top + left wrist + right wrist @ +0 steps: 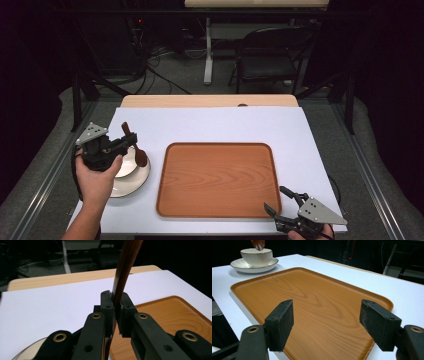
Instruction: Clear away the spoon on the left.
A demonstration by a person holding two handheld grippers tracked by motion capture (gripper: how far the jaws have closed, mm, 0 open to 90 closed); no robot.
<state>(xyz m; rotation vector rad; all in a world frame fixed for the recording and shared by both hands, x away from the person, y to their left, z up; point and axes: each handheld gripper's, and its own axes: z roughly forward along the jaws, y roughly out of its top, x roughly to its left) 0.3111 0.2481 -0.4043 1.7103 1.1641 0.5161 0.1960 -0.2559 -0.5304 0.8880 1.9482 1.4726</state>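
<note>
Left gripper held above the bowl on its saucer, jaws clamped on a brown wooden spoon. Right gripper rests at the wooden tray's near right corner, jaws parted wide, holding nothing.

Wooden table, topped by a white sheet covering nearly all of it — only a bare wood strip showing beyond the sheet's far edge. Directly on the sheet: a wooden tray near the middle, and left of the tray, just beside it, a white saucer bearing a bowl.
</note>
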